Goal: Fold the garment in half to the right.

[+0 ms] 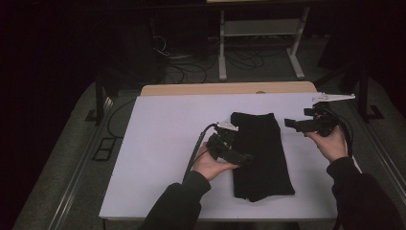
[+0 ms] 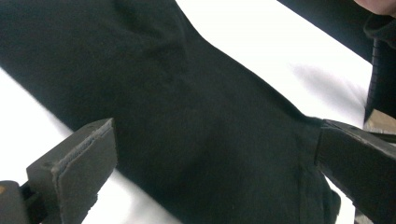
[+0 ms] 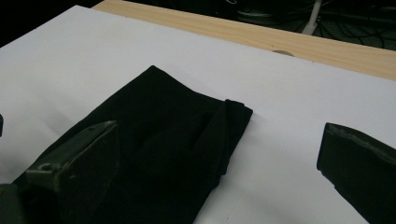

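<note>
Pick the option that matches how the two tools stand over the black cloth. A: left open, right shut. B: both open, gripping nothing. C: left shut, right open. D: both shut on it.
B: the left tool hovers open over the black cloth, and the right tool is open too.

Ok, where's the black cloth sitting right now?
In the high view the folded black cloth lies right of centre on the white table, between the left gripper and right gripper.
</note>
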A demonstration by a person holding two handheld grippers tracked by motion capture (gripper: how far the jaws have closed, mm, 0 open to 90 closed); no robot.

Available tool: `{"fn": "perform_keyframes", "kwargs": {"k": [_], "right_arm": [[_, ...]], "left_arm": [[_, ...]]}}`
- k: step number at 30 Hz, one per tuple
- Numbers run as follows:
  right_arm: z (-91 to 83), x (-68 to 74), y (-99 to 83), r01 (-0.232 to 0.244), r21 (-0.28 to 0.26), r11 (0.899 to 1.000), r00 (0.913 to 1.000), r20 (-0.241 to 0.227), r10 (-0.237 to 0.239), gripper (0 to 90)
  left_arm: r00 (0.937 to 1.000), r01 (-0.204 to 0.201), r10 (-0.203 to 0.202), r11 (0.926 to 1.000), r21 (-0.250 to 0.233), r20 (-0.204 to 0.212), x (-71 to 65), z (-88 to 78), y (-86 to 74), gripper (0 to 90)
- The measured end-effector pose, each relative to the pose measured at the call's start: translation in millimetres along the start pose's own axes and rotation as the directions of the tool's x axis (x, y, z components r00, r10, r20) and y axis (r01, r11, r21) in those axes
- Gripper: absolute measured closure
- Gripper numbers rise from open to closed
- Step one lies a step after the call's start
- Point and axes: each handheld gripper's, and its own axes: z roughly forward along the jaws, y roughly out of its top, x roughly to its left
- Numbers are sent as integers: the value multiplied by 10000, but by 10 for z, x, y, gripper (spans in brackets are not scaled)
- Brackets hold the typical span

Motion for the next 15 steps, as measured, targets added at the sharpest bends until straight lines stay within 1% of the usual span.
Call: {"fn": "perform_keyframes", "kwargs": {"k": [1,3,7,10,11,14,15], "right_arm": [[-8,1,-5,6,-4,10000,10000,-15,-6,0],[-21,4,-15,3,-29,10000,10000,-21,-4,0],[-58,19,-25,26,-31,10000,10000,-10,-26,0],[-93,35,-41,63,-60,10000,10000,-41,-63,0],[-103,40,-50,92,-119,9999,9999,-48,-93,0],[-132,60,-73,60,-188,9998,9999,-86,-62,0],[-138,64,-81,54,-208,9998,9999,-117,-57,0]], "left_arm": [[10000,-99,99,9999,71,-8,10,-22,-13,0],[9997,-169,171,9998,136,-159,24,-59,-44,0],[9997,-46,49,9999,116,-224,67,-119,-108,0],[9996,-33,37,9999,138,-285,98,-173,-160,0],[9995,11,-7,9999,110,-325,108,-195,-177,0],[9996,155,-156,9999,-33,-240,150,-262,-227,0],[9995,184,-185,9998,-67,-270,158,-279,-243,0]]}}
